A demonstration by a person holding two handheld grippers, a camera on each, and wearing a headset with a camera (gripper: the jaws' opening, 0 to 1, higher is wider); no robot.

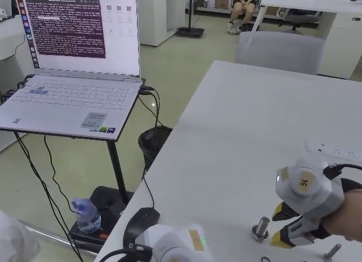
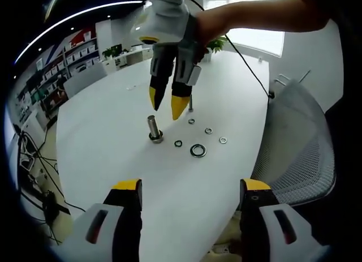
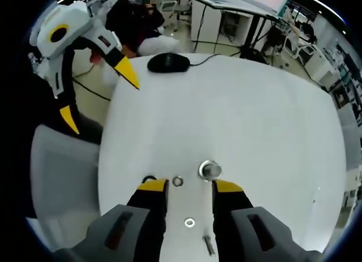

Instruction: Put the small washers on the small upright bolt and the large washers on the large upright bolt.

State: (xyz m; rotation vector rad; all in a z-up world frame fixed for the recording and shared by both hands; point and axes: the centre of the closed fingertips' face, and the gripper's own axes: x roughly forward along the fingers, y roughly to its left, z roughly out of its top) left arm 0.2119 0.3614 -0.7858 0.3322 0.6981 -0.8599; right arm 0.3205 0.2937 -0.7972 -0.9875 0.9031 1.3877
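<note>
The large upright bolt (image 1: 260, 228) (image 2: 153, 128) (image 3: 210, 170) stands on the white table. The small upright bolt (image 1: 332, 252) (image 2: 190, 103) is a little beyond it. Several washers lie loose beside them, among them a large washer (image 2: 198, 150) and small washers (image 2: 178, 143) (image 2: 223, 140) (image 3: 177, 181) (image 3: 189, 222). My right gripper (image 1: 280, 227) (image 2: 166, 105) (image 3: 189, 186) hovers open just above the table, next to the large bolt, with nothing between its fingers. My left gripper (image 2: 191, 185) (image 3: 99, 97) is held back near the table's edge, open wide and empty.
A black mouse (image 1: 141, 222) (image 3: 168, 62) lies at the table's corner. Off the table stand a laptop (image 1: 73, 92) on a stand, a black bin (image 1: 154, 142) and a grey chair (image 1: 280, 50). The table (image 1: 237, 137) stretches away bare behind the bolts.
</note>
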